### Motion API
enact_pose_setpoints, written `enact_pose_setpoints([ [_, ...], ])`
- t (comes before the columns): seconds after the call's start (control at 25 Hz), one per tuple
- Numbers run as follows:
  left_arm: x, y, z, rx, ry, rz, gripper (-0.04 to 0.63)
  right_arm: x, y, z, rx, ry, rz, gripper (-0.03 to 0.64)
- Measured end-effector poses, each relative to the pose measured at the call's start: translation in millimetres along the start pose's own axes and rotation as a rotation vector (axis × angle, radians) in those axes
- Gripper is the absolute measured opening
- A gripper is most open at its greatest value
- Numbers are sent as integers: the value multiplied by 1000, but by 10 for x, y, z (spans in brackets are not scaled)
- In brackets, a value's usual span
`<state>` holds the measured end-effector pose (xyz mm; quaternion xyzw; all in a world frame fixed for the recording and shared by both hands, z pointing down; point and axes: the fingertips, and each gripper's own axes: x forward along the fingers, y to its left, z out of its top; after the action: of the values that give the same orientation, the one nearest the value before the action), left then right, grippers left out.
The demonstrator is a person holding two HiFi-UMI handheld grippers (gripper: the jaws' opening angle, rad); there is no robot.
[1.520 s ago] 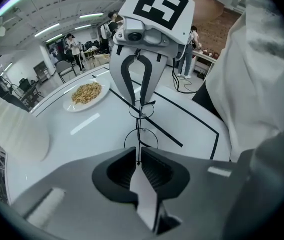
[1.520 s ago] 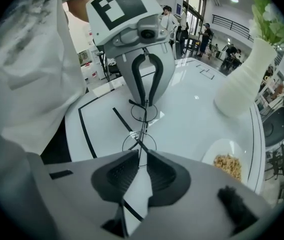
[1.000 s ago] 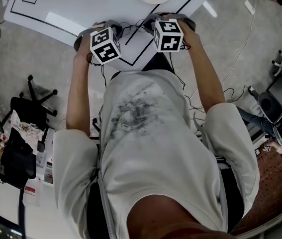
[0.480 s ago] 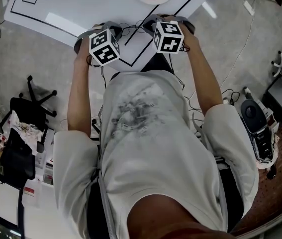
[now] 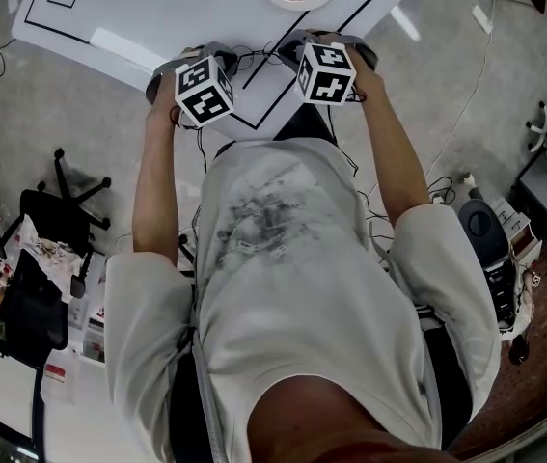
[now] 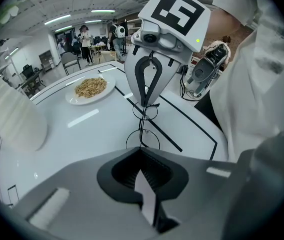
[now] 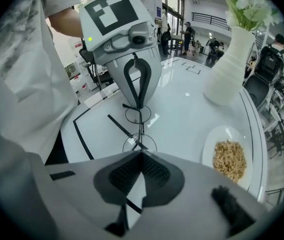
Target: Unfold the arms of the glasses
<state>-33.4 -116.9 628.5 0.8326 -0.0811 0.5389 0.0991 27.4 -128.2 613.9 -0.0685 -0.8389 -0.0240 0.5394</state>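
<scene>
Thin black wire glasses (image 6: 143, 126) spanned lengthwise between the facing grippers; the left gripper (image 6: 142, 152) and right gripper (image 7: 142, 152) each had fingers pinched on one end, above the tabletop (image 6: 81, 139).

Thin black wire glasses (image 6: 142, 126) with round lenses, held edge-on at both ends

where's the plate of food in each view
Head view: plate at the top edge, a little right of centre.
Left gripper view: plate at upper left.
Right gripper view: plate at lower right, below the vase.
Shared landmark: the diagonal black line, which passes under the glasses in both gripper views.
</scene>
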Motion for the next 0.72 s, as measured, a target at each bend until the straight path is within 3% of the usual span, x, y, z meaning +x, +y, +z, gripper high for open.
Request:
enact_pose_setpoints([
  [0.4, -5, -20, 4, -12, -14, 15, 5, -10, 15, -3, 38, -16, -40, 15],
  [0.72, -123, -57, 11, -41, -70, 38, 5, -114, 59, 62, 126, -93, -81, 15],
])
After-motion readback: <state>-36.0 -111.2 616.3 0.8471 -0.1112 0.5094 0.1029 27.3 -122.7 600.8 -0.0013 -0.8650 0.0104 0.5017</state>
